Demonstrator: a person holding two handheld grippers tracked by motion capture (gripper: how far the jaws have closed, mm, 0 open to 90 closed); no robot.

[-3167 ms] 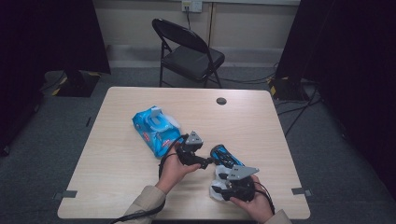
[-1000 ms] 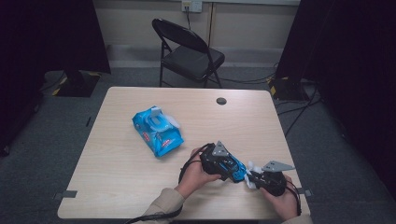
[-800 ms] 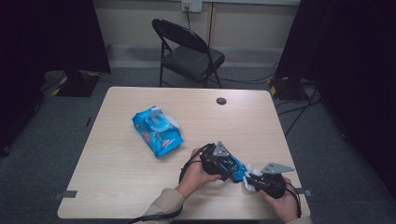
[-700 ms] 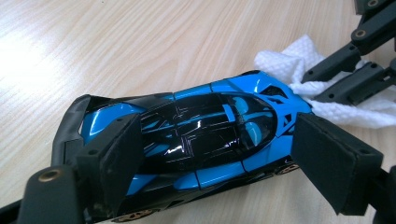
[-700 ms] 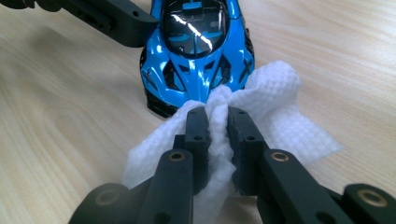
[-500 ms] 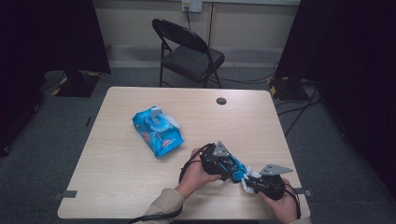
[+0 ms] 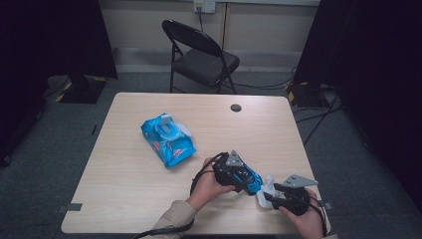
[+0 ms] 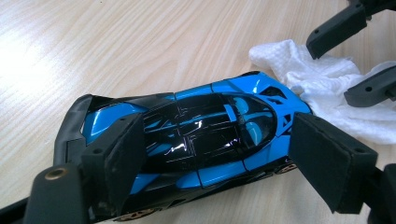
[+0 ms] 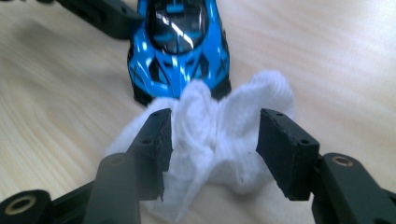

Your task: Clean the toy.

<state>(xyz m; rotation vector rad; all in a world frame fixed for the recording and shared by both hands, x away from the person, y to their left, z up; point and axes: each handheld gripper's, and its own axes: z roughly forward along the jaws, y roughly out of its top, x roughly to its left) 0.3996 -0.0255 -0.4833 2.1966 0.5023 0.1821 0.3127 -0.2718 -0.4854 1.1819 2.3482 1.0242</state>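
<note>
The right hand-held gripper (image 9: 212,140) has just been opening: its jaws now stand apart around the white wipe (image 9: 210,135), which rests loose on the tabletop (image 7: 149,199) against the nose of the blue toy car (image 8: 187,140) (wiping paused, probably for a re-grip). The left hand-held gripper (image 8: 224,158) clamps the car's flanks.

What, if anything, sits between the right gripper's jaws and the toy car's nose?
The crumpled white wipe does. It lies between the right gripper's jaws, which have just been opening, and against the nose of the blue toy car, which the left gripper straddles.
</note>
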